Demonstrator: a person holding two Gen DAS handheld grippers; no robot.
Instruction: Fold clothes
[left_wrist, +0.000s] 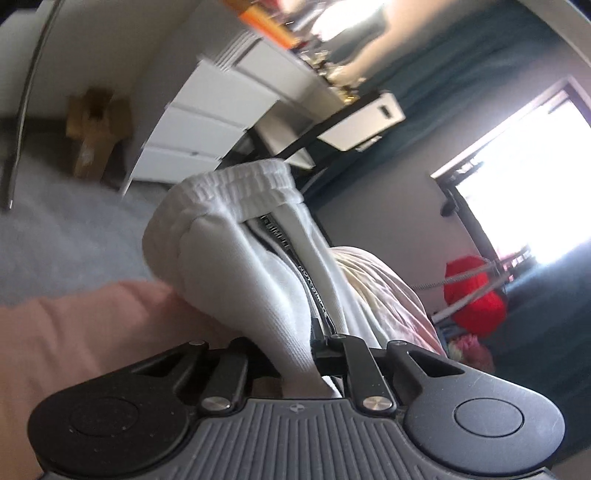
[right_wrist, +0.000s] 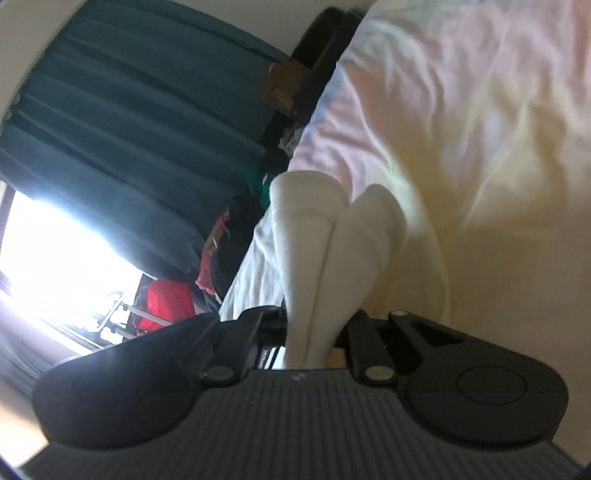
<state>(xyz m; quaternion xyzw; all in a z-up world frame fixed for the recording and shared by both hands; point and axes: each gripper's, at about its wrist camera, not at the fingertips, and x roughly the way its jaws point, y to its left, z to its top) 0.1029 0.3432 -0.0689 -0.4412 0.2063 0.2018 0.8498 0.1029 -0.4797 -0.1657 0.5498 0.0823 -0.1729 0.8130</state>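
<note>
Both sets of jaws are closing tight on white cloth, with no gap showing between the fingers. The left gripper (left_wrist: 314, 332) is pinching a white sock (left_wrist: 236, 258) that is bulging up toward twelve o'clock of its view; the ribbed cuff (left_wrist: 243, 184) is sitting at the top of the bundle, and one dark finger (left_wrist: 314, 295) is showing through a fold just right of centre. A pink cover (left_wrist: 92, 332) is lying at eight o'clock of that view, touching the sock's left side. A white set of drawers (left_wrist: 207, 125) is standing at eleven o'clock on grey carpet (left_wrist: 74, 229), a bright window (left_wrist: 524, 184) is glaring at three o'clock, and a red bag (left_wrist: 476, 291) is sitting below it.

The right gripper (right_wrist: 314, 332) is clamping two white sock toes (right_wrist: 332, 236) side by side, both pointing toward twelve o'clock. Pale pink and cream bedding (right_wrist: 480, 129) is filling the view from twelve to four o'clock, just behind the toes. A teal curtain (right_wrist: 129, 129) is hanging at ten o'clock, with the same red bag at eight o'clock.
</note>
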